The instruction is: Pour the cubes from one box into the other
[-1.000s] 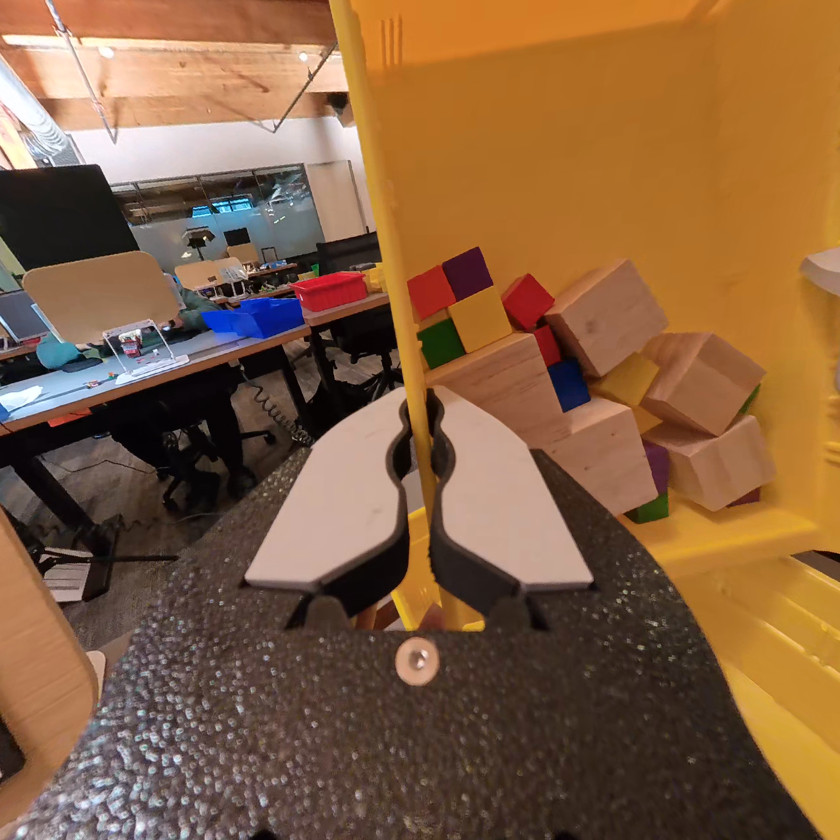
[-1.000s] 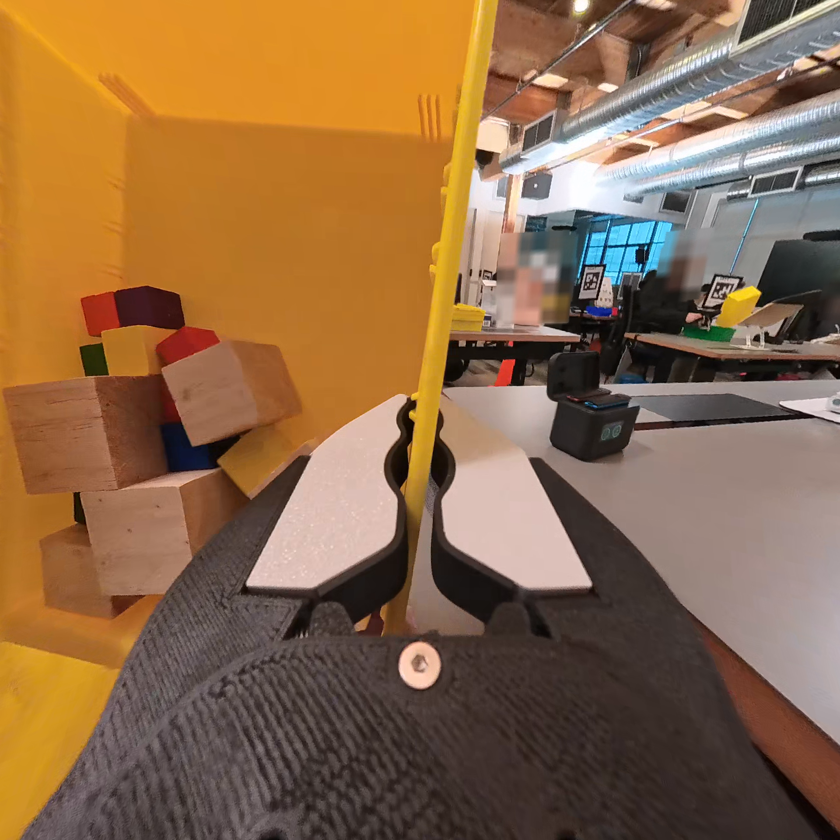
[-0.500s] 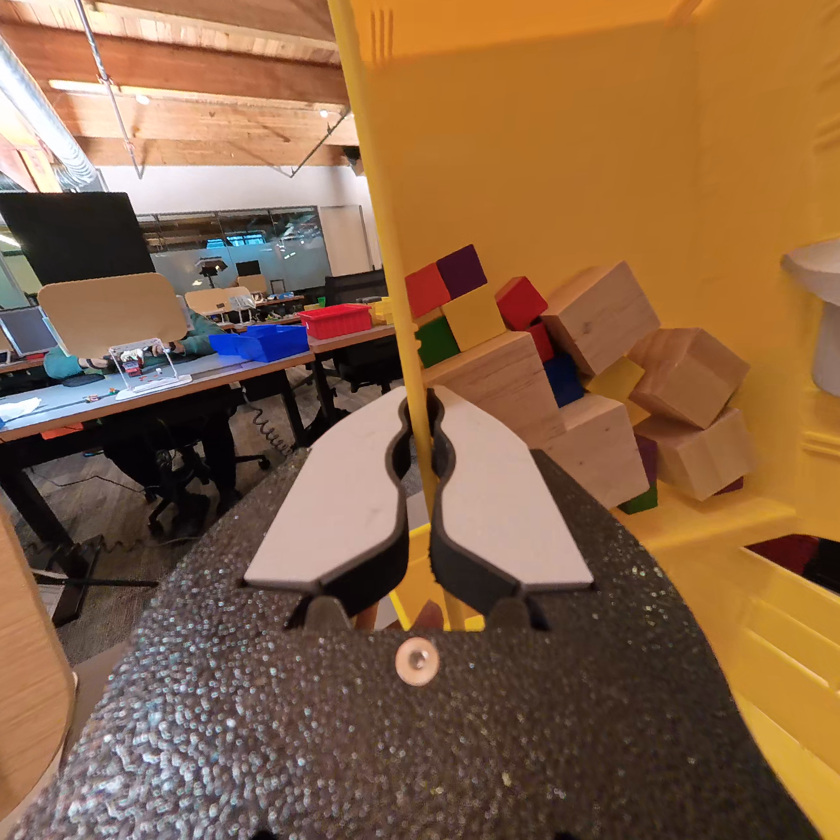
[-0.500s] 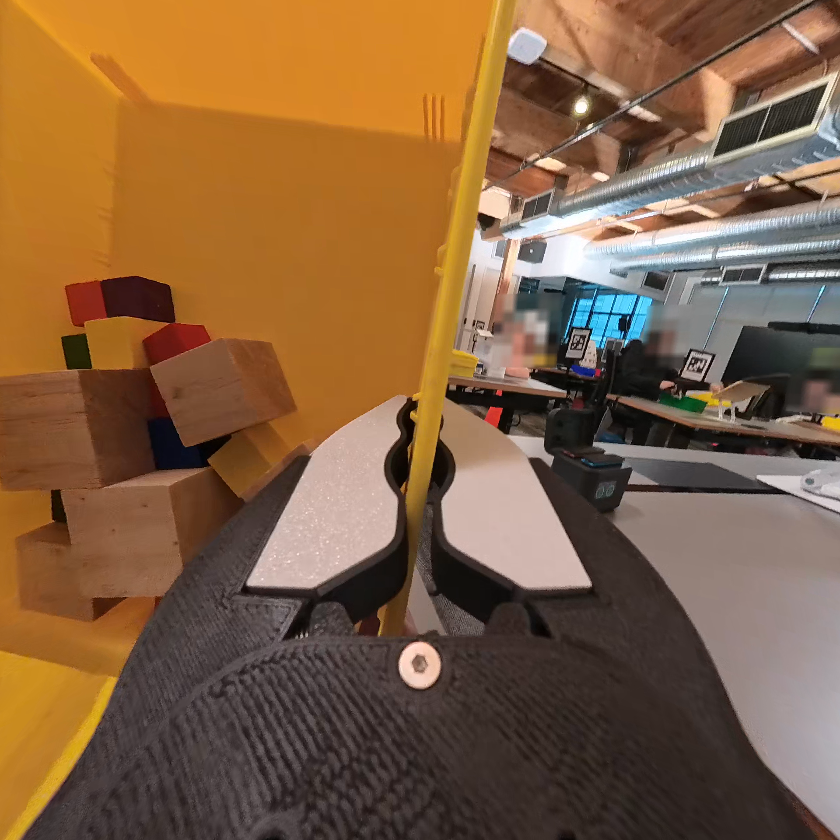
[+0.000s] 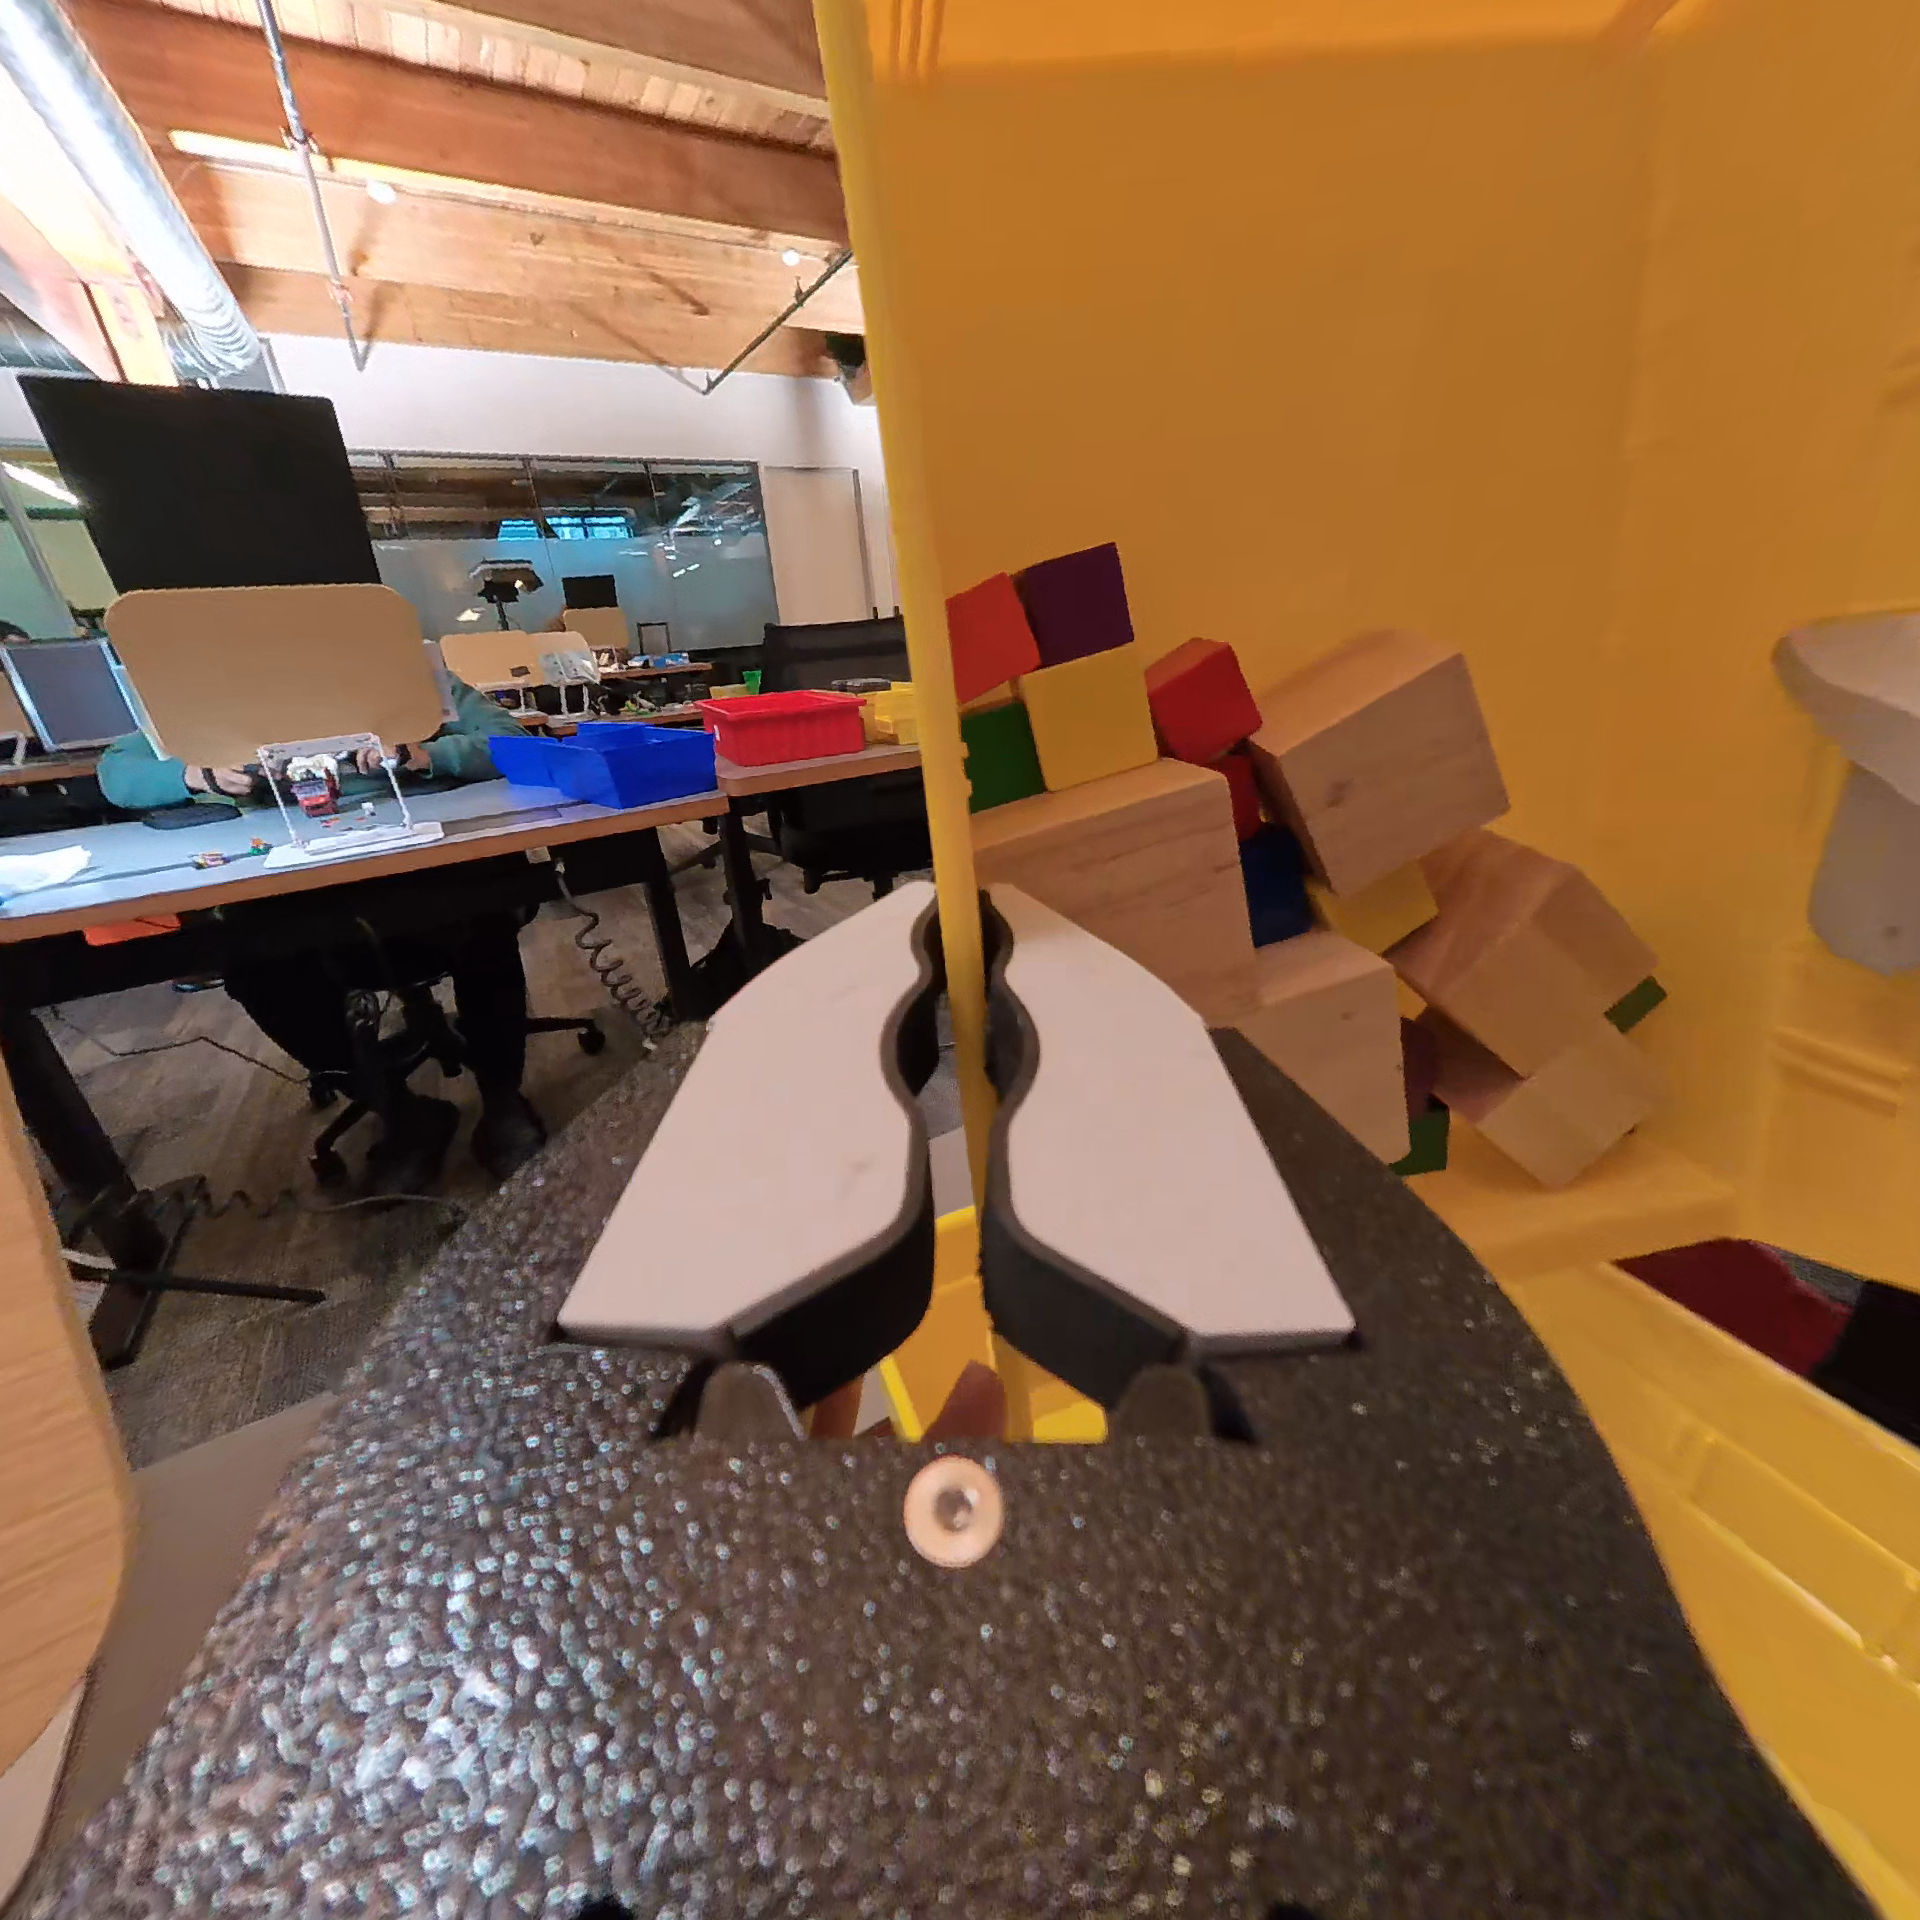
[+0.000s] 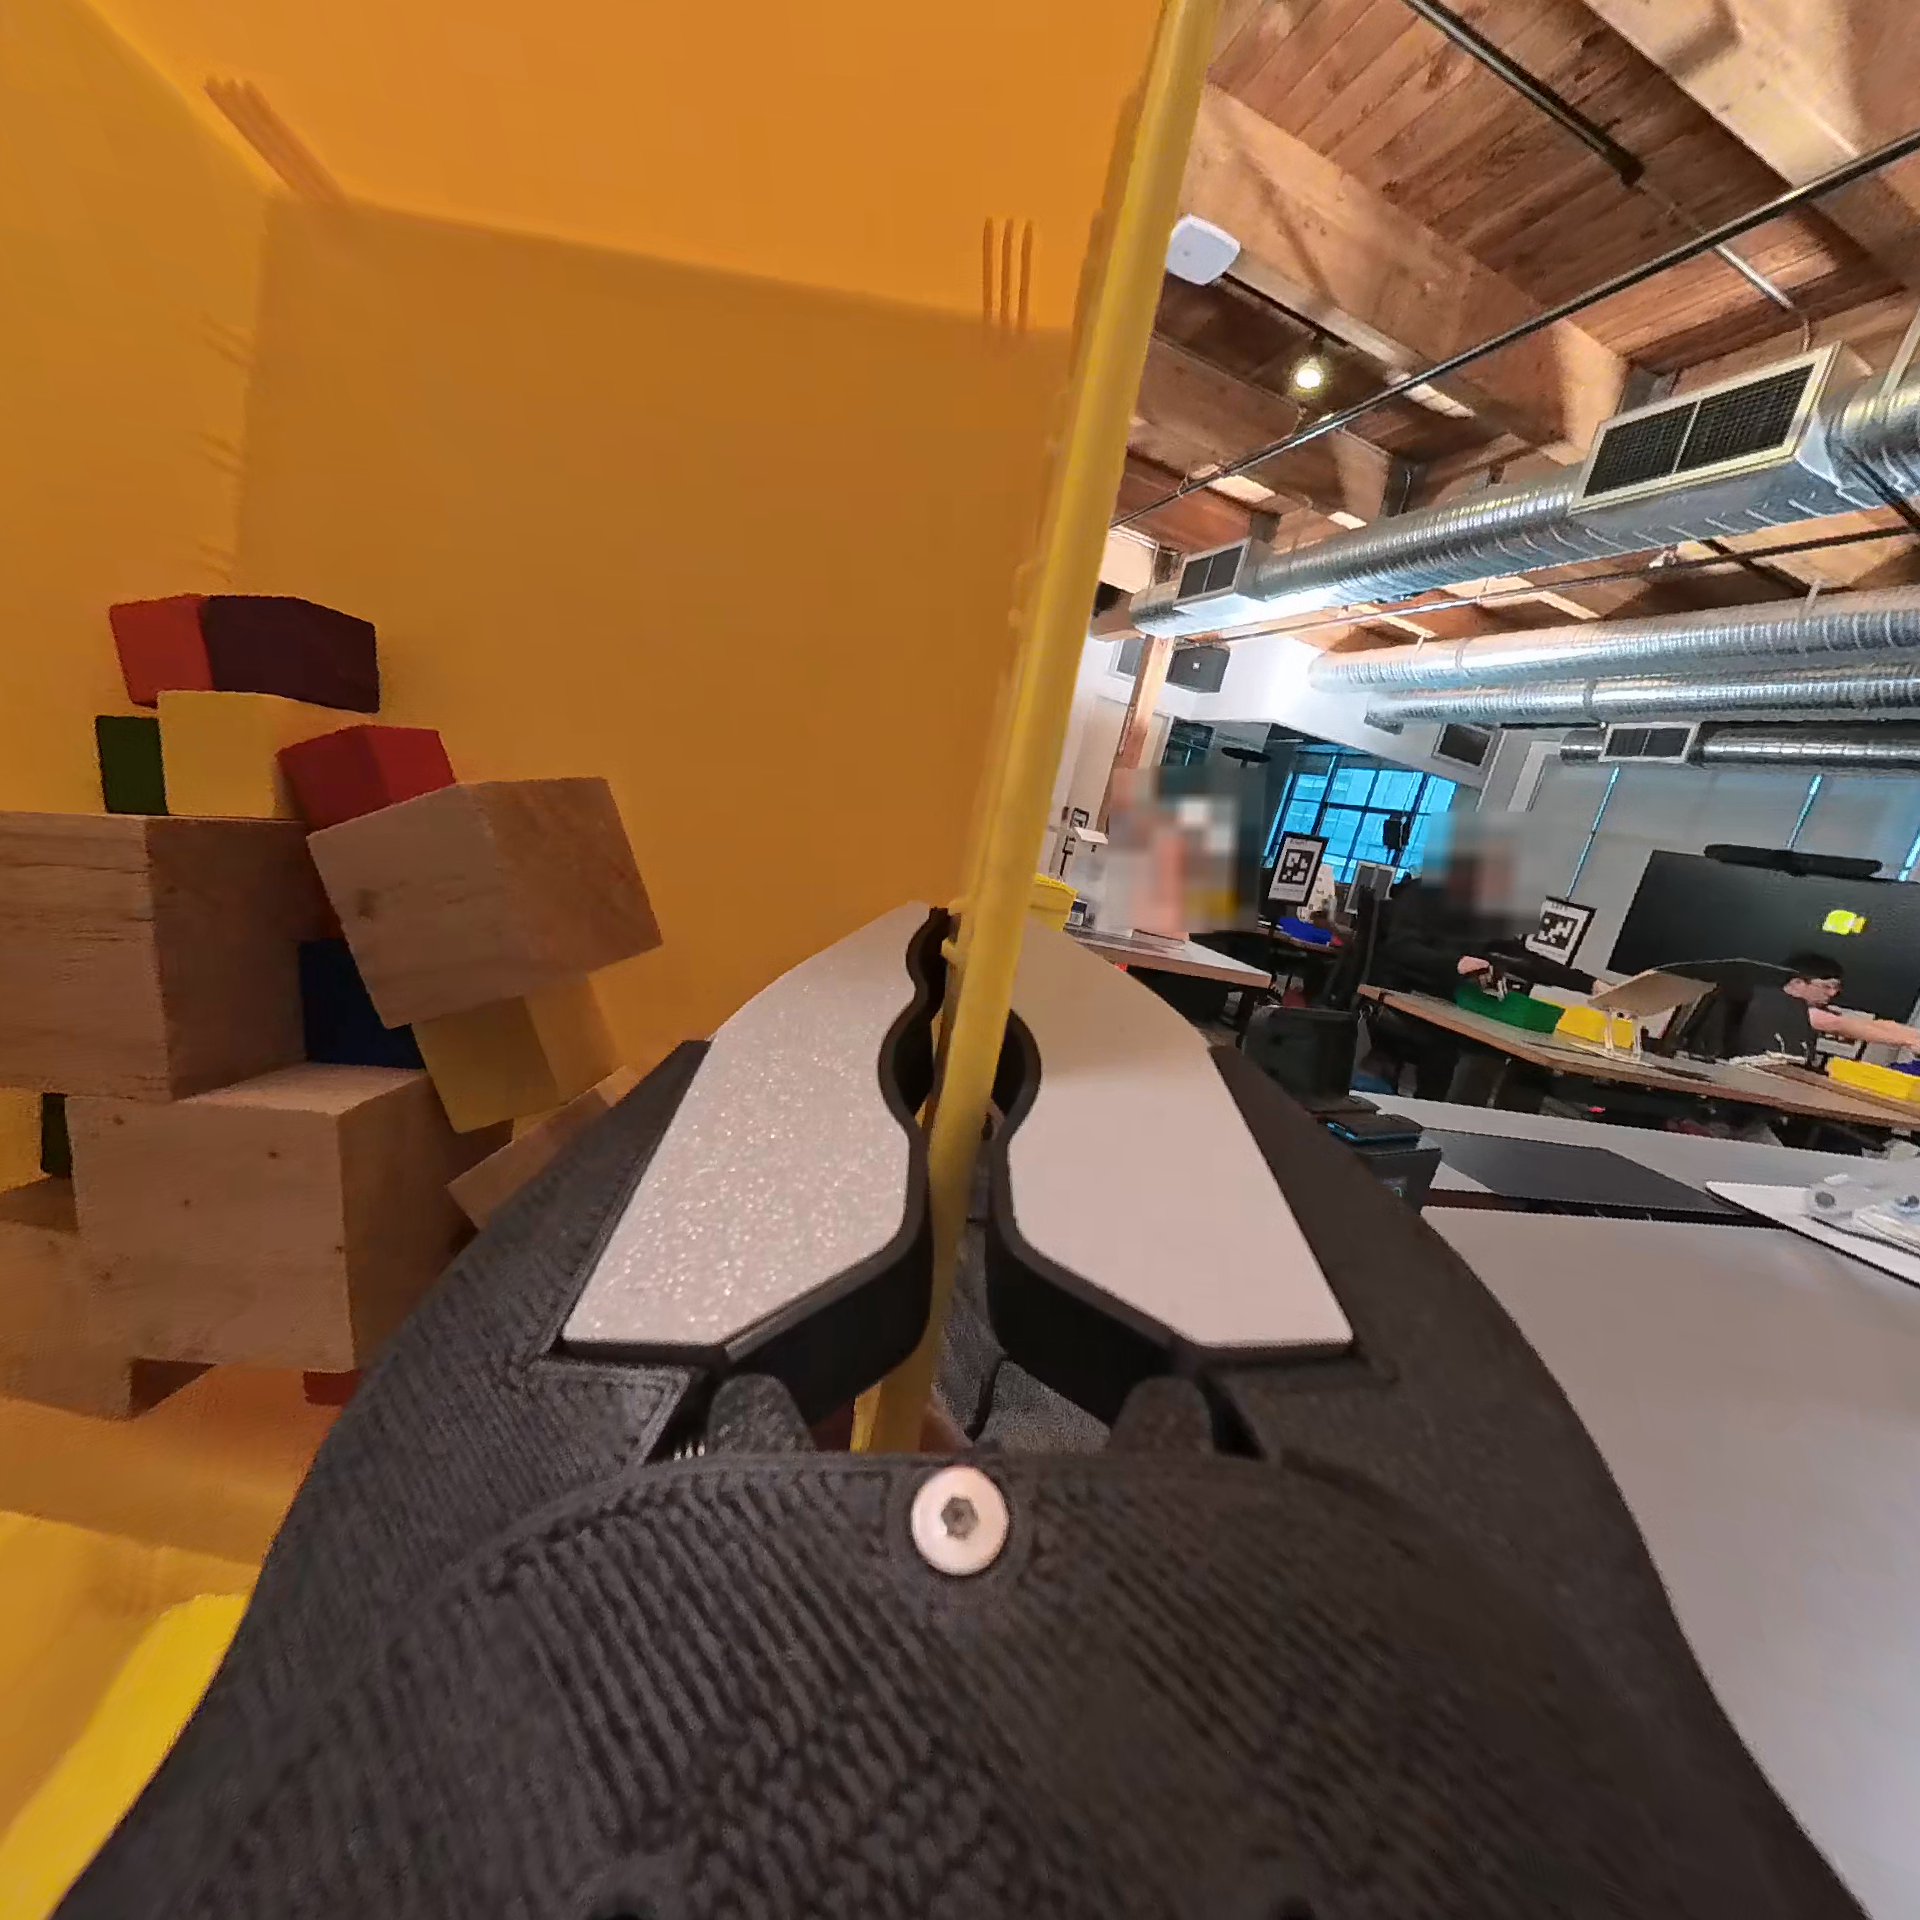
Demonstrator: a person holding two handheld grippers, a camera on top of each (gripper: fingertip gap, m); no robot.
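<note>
A yellow box (image 5: pixel 1299 364) is held tipped steeply, its open side toward me. My left gripper (image 5: pixel 961 925) is shut on the box's left wall. My right gripper (image 6: pixel 971 930) is shut on the right wall of the same box (image 6: pixel 644 520). Wooden and coloured cubes (image 5: pixel 1351 758) are piled against the box's low end; they also show in the right wrist view (image 6: pixel 478 883). The rim of a second yellow box (image 5: pixel 1745 1455) lies below at the lower right of the left wrist view, with dark cubes (image 5: pixel 1735 1299) inside. The other gripper's finger (image 5: pixel 1860 790) shows at that view's right edge.
A grey table (image 6: pixel 1714 1455) spreads to the right, with a black mat (image 6: pixel 1558 1174) and a small black device (image 6: pixel 1371 1132) on it. Office desks with blue bins (image 5: pixel 623 764) and a red bin (image 5: pixel 784 727), chairs and seated people stand beyond.
The box has been tipped further and lifted, so both views look higher into the room. The lower yellow box with dark cubes has come into view. The cube pile has hardly shifted.
</note>
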